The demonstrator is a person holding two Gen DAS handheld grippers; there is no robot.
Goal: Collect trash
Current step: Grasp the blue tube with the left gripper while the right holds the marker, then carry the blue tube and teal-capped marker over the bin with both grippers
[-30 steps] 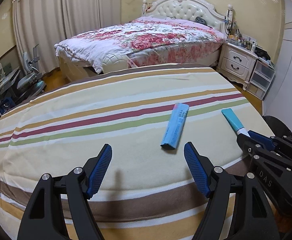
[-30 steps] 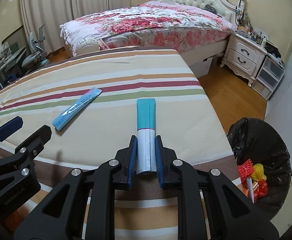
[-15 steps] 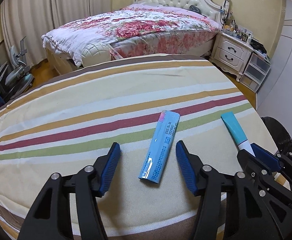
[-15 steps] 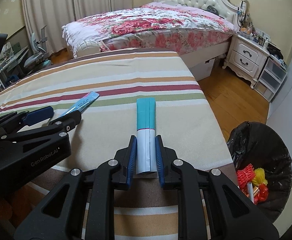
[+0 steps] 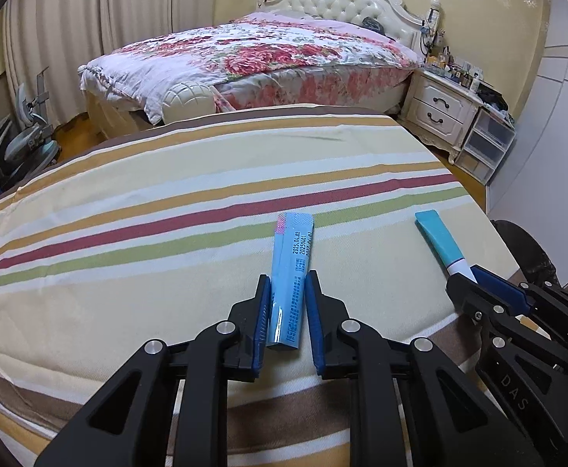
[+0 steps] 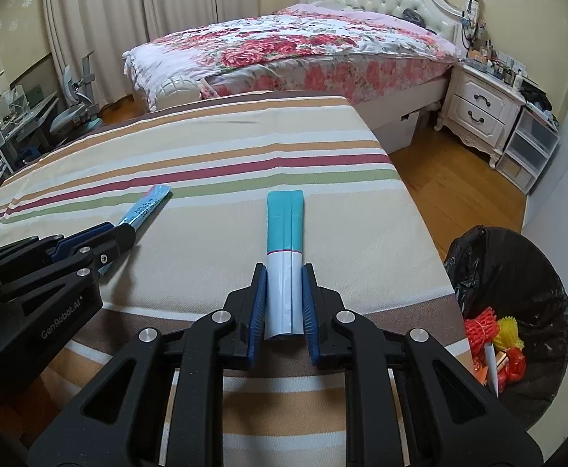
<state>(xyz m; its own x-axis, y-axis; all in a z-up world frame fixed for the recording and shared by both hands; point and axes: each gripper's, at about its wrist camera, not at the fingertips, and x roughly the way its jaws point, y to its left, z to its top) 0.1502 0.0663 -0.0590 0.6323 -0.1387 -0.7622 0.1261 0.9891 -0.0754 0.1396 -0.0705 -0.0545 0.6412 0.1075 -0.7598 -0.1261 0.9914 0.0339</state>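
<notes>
Striped cloth (image 5: pixel 167 194) covers the table, with a black bin (image 6: pixel 537 272) at its right edge. Both packets lie on it: the left gripper (image 5: pixel 287 292) pinches the blue packet (image 5: pixel 290 264), and the right gripper (image 6: pixel 284 284) pinches the teal packet (image 6: pixel 284 233).

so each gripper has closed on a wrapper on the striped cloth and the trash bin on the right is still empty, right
Not empty: the right wrist view shows the trash bin already holding red and yellow trash. The rest holds: left gripper on the blue wrapper, right gripper on the teal-and-white wrapper.
</notes>
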